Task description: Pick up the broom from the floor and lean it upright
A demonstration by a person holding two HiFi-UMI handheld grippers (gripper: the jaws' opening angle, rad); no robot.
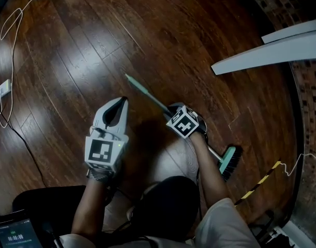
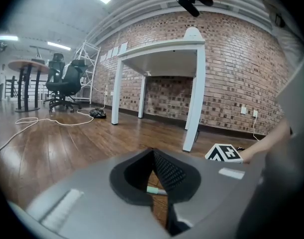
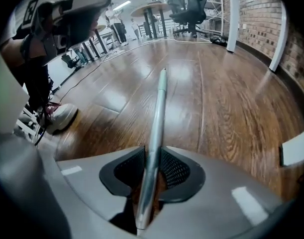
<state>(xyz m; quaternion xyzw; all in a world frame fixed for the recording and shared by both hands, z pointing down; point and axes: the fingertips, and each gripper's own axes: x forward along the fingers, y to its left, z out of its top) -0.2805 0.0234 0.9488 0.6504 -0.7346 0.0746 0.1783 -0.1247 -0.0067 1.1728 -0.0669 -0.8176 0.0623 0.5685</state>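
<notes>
A broom (image 1: pixel 152 100) lies flat on the dark plank floor, its teal handle end (image 1: pixel 129 79) pointing far and left and its brush head (image 1: pixel 230 161) near and to the right, as a person crouches over it with a gripper in each hand. The right gripper (image 1: pixel 174 111) points steeply down at about the middle of the shaft. That is probably the easiest spot to lift from without either end dragging. In its own view the silver shaft runs straight up between the parted jaws, with a pad close on each side and no squeeze evident, so the grip does not look made yet.

The left gripper (image 1: pixel 123 101) is held lower and flatter just left of the shaft, with its jaw tips together and nothing in them. The teal end shows only through the gap behind its pads. It appears to wait there to steady the upper handle once the broom rises.

A white table (image 1: pixel 266 56) stands to the far right by the brick wall (image 2: pixel 231 73) — likely props for the upright broom.
</notes>
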